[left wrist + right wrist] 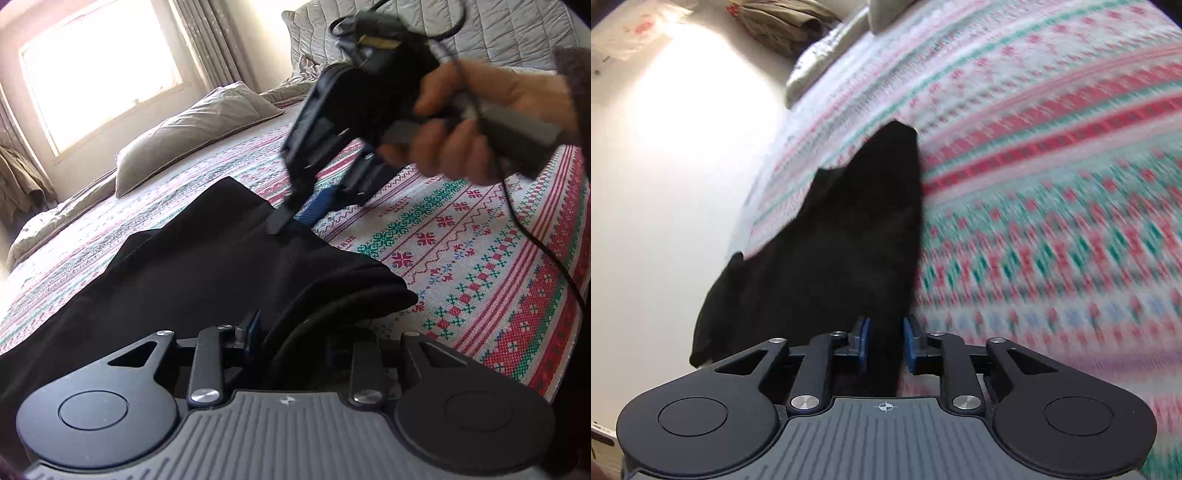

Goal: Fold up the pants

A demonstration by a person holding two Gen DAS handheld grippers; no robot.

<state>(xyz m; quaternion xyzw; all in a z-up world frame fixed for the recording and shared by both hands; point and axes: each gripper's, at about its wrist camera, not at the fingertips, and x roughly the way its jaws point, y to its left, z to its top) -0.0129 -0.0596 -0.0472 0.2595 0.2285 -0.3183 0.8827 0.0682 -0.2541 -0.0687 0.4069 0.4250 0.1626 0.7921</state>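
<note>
Black pants (842,236) stretch lengthwise away across bedspread (1034,184).

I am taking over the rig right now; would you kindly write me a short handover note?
Left gripper: closed on the thick, layered near edge of the black pants.
Right gripper: jaws slightly apart, the pants' far edge between them, apparently not pinched.
Pants: lying on the patterned bedspread.
Done: seemingly folded at least once, since layers stack at the near edge.
Left: probably another fold, then smoothing flat.
</note>
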